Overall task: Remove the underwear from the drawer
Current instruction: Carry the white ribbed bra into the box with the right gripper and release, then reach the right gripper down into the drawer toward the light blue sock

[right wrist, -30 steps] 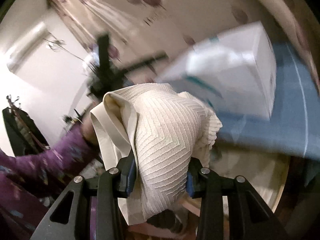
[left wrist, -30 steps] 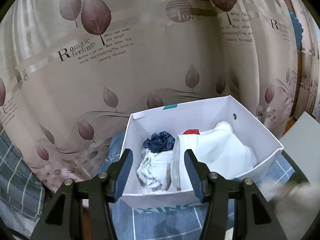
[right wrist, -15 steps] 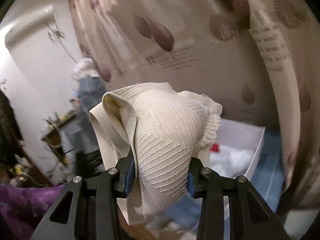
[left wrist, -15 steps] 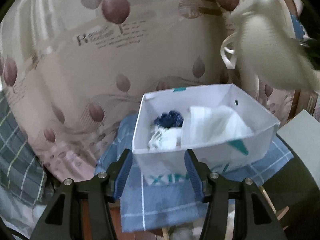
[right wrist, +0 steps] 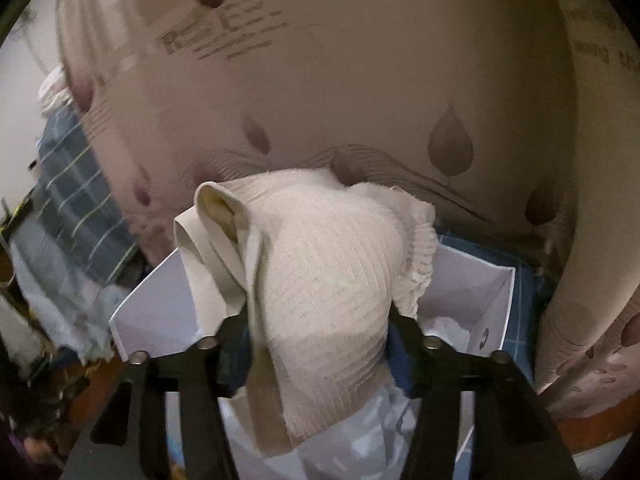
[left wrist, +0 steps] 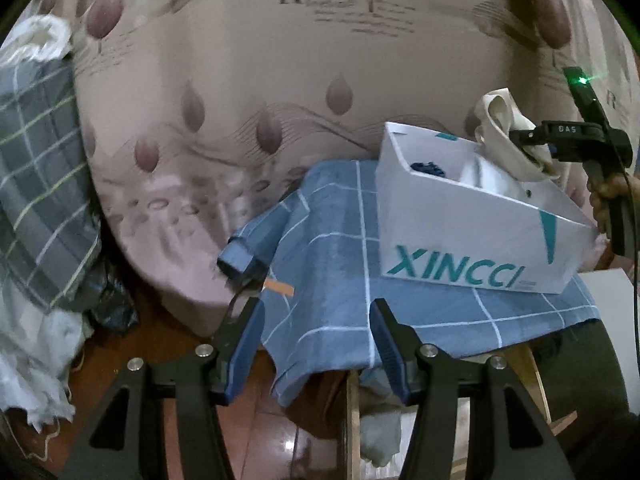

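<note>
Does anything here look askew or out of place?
Yes. The white box sits tilted on the rumpled blue checked cloth, which hangs unevenly off its support. The cream underwear lies between the opening jaws of the right gripper, above the box.

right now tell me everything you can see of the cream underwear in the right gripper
The cream underwear is a ribbed knit bundle with a smooth elastic band folded at one side and a lacy edge at the other. It sits draped between the fingers of the right gripper, whose jaws are opening, and bulges above them. It hangs over the open white box, above white clothes inside.
</note>
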Available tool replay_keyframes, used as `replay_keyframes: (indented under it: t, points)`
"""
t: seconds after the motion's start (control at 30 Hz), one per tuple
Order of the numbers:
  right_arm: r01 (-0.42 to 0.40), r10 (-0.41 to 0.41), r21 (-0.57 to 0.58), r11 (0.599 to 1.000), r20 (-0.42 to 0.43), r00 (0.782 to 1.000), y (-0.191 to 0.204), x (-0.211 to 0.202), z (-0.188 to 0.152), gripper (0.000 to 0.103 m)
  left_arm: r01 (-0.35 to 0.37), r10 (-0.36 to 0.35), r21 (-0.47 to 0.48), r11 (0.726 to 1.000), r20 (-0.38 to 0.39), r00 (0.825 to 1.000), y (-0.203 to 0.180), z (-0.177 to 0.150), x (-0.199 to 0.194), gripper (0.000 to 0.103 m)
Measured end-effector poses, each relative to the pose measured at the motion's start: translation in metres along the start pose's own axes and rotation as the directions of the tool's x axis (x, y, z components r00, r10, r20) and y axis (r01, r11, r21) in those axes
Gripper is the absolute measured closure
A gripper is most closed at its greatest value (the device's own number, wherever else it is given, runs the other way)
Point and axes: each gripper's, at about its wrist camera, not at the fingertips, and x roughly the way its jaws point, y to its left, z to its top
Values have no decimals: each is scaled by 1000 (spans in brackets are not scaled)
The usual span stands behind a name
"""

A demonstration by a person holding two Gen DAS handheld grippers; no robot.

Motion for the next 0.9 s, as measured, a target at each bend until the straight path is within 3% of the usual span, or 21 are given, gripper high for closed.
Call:
replay_keyframes:
  t: [0.13, 0.23, 0.33, 0.4, 0.43, 0.5, 0.57, 0.63, 0.73, 0.9]
  points:
    - [32, -19, -70, 997, 178, 984, 21, -36, -2, 34, -6, 6, -27, 1000, -11, 1000, 9, -6, 4, 47]
    - [61, 2, -182, 982, 326, 945, 50, -90, -25, 29, -12, 11, -35, 999, -22, 1000, 11, -8, 8, 47]
    - [8, 113, -321, 947, 355, 928, 84, -131, -59, 29, 1, -2, -56, 998, -19, 1000, 12, -9, 8, 47]
    - [-49, 191, -421, 906, 302, 934, 111, -146, -89, 29, 4, -5, -69, 998, -10, 1000, 13, -9, 5, 47]
    - [-84, 233, -500, 862, 244, 941, 132, -151, -114, 29, 8, -8, -80, 997, -3, 1000, 14, -10, 3, 47]
    - [-113, 233, -603, 790, 125, 964, 163, -142, -154, 33, 29, -29, -102, 994, 3, 1000, 15, -12, 0, 47]
    - [-169, 217, -653, 739, -7, 976, 183, -119, -190, 48, 41, -42, -119, 992, -3, 999, 15, -15, -2, 47]
    - [-205, 178, -657, 726, -108, 978, 191, -87, -217, 59, 46, -48, -125, 991, -10, 999, 13, -18, -3, 47]
    - [-202, 74, -699, 686, -209, 975, 197, -31, -255, 62, 43, -44, -109, 993, -7, 999, 8, -23, -8, 47]
    - [-191, -32, -792, 580, -257, 966, 205, 29, -291, 63, 31, -32, -96, 995, -2, 999, 7, -25, -8, 47]
